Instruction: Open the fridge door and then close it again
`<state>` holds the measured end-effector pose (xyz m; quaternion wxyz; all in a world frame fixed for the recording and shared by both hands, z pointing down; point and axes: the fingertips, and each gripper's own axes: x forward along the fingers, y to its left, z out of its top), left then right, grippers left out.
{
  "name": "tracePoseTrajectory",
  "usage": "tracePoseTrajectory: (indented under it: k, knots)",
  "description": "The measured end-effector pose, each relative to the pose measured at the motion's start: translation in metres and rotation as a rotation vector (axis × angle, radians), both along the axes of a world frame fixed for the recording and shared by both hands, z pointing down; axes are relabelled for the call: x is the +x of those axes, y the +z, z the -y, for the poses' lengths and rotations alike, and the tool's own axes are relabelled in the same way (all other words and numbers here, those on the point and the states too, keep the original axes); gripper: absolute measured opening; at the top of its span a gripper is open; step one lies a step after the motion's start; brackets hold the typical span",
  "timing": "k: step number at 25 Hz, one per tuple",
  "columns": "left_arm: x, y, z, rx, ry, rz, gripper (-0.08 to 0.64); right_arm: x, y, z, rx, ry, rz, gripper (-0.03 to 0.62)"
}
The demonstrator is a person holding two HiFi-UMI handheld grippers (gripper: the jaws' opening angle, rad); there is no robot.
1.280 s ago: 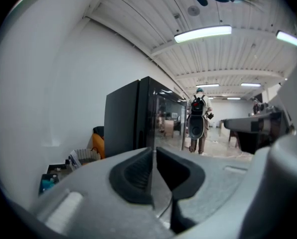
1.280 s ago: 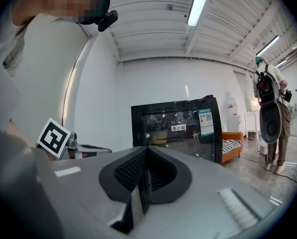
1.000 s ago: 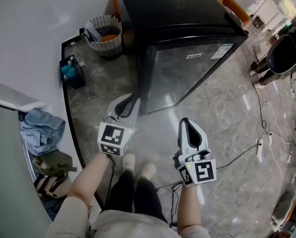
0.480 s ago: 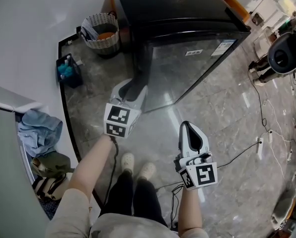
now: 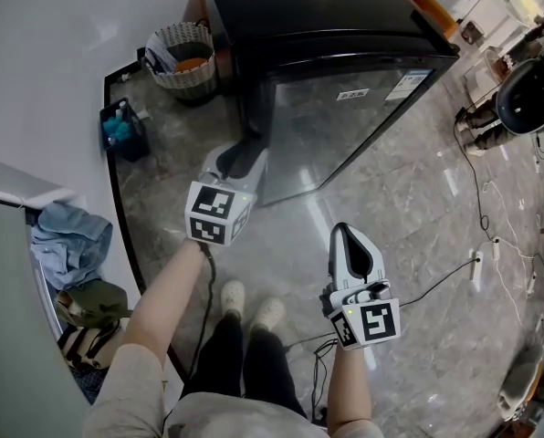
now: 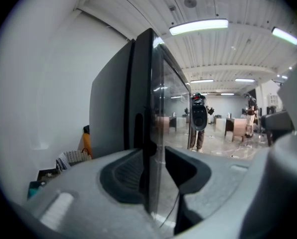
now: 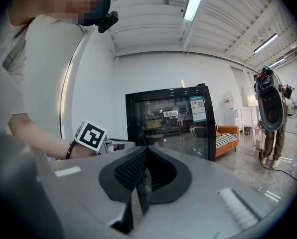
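Head view looks steeply down on the black fridge (image 5: pixel 318 12) at 12 o'clock, its glass door (image 5: pixel 345 121) facing 5 o'clock and lying flush against the body. At 11 o'clock of centre the left gripper (image 5: pixel 245 158) reaches the door's free edge. Left gripper view shows that edge (image 6: pixel 151 108) standing upright between the jaws of the left gripper (image 6: pixel 153 168); the jaws have just been opening and are spread wide, with the pads on either side of the edge and not pressing on it. Down at 5 o'clock the right gripper (image 5: pixel 343 231) hangs over bare floor, well apart from the fridge. Right gripper view shows its jaws closed together on nothing, pointing at the fridge straight ahead at 12 o'clock. A wicker basket (image 5: pixel 185 57) sits at 9 o'clock of the fridge
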<state>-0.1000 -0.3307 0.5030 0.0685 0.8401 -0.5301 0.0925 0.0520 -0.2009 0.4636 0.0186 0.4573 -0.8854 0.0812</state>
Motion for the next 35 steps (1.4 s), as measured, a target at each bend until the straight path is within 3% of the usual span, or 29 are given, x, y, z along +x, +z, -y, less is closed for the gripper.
tracePoseTrajectory:
  k: [5,16,30,35]
  knots:
    - [-0.004,0.0,0.002,-0.011,0.005,-0.007,0.097,0.001,0.0,-0.001,0.0,0.002,-0.004,-0.011]
    - [-0.006,0.001,-0.003,-0.071,-0.054,0.026,0.077,0.0,-0.009,-0.004,0.014,0.006,0.009,-0.011]
    - [-0.005,0.0,-0.002,-0.073,-0.103,0.045,0.074,0.013,-0.021,-0.003,0.029,0.025,0.023,-0.011]
    - [0.015,0.0,-0.03,-0.04,-0.048,0.046,0.066,0.017,-0.024,0.001,0.033,0.029,0.027,-0.011]
